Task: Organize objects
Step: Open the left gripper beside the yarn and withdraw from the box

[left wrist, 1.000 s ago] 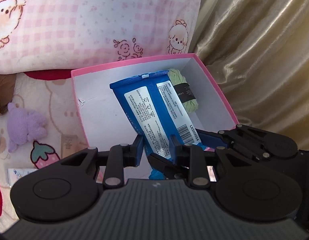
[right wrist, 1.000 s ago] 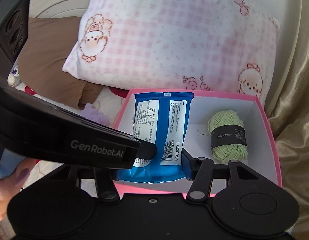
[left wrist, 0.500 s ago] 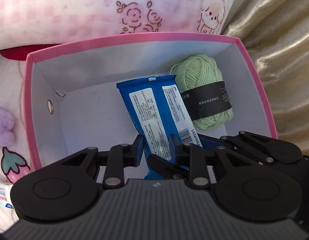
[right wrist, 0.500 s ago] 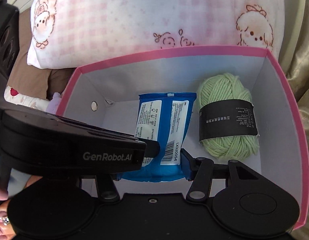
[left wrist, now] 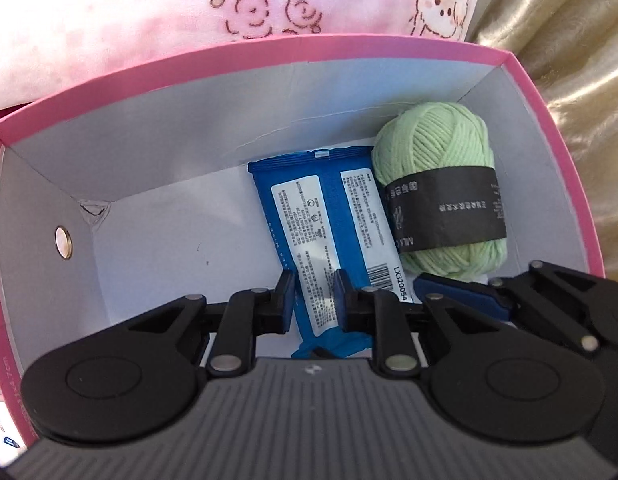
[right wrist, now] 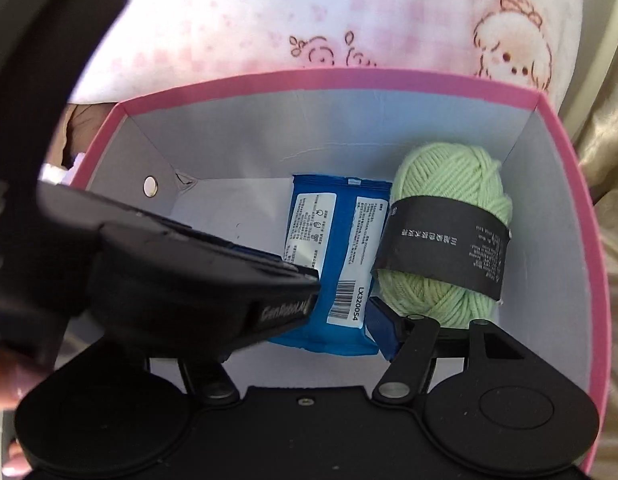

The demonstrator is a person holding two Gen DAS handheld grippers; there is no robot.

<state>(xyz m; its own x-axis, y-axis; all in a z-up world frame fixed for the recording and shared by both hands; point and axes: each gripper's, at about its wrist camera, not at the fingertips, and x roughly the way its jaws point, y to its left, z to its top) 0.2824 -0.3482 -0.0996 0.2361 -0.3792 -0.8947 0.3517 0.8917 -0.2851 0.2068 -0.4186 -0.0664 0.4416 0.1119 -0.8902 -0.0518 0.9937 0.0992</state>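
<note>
Pink cardboard box with white inside (left wrist: 505, 64) holds two items. Blue plastic packet with white printed labels and a barcode (left wrist: 309, 216) lies on the box floor, roughly mid-box, long side running toward the far wall. Light-green yarn ball with a black paper band (left wrist: 441, 160) sits in the far right corner of the box, touching the packet's right edge. Small metal rivet (left wrist: 63, 242) on the left box wall.

Left gripper (left wrist: 311, 300) points steeply down into the box, jaws pinching the near end of the blue packet across a narrow fold. Right gripper (right wrist: 349, 320) also angled down into the box from the right; its jaws are opening, blue pad just beside the packet's right edge near the barcode, not pressing it. Its other finger is hidden behind the left gripper's body.

Pink-checked pillow with cartoon prints (right wrist: 389, 20) behind the box, beige satin curtain (left wrist: 569, 40) at right.
</note>
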